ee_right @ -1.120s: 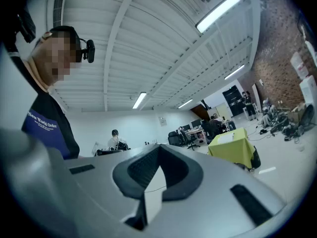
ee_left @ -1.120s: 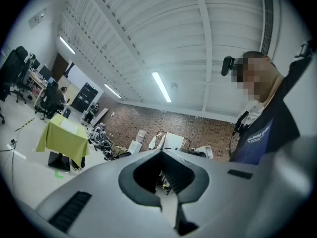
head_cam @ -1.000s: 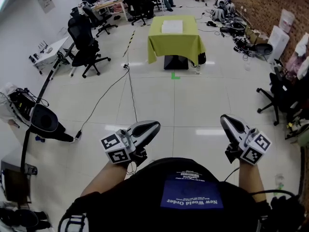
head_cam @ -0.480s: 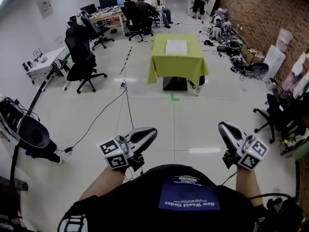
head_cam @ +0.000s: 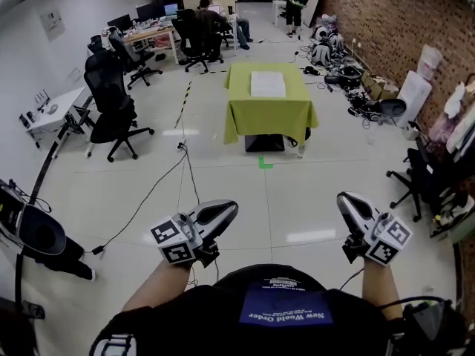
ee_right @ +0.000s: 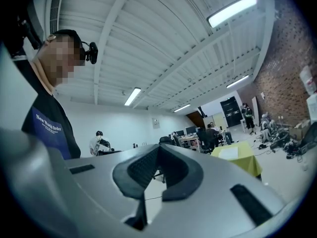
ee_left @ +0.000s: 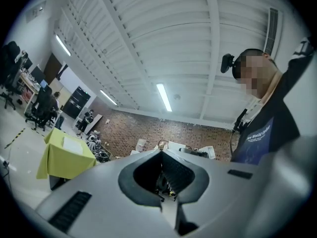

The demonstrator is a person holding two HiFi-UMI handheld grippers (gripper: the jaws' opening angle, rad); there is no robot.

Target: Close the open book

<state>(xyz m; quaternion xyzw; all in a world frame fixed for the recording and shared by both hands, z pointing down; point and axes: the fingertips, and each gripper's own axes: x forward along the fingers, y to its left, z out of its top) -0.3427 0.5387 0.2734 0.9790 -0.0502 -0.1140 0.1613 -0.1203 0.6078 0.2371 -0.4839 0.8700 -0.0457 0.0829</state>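
Starting at the left edge of the head view, a black rounded machine (head_cam: 37,232) on a stand sits on the pale tiled floor (head_cam: 297,199). A white desk (head_cam: 48,113) with small items stands against the wall behind it. Next come black office chairs (head_cam: 111,113), and a black cable (head_cam: 148,191) runs from near them across the tiles toward the person.

Low in the picture, the left gripper (head_cam: 228,210) is held out over the floor in front of the person's dark shirt (head_cam: 223,302), with its marker cube (head_cam: 174,242) nearest the hand. The left gripper view shows its two jaws pressed together at the tips with nothing between them.

Up the middle of the room, well apart from both grippers, stands a table (head_cam: 256,121) draped in a yellow-green cloth. The open book (head_cam: 267,84) lies flat near the middle of its top, white pages up. A green tape mark (head_cam: 265,162) is stuck to the floor just in front of the table. Beyond it, people sit at desks with monitors (head_cam: 159,21).

The right gripper (head_cam: 346,202) is held at about the same height as the left and points toward the table. The right gripper view shows its jaws likewise closed tip to tip and empty.

Along the right runs a brick wall (head_cam: 386,21), with bags, cables and boxes heaped at its foot. Another black chair (head_cam: 415,180) stands near the right edge.
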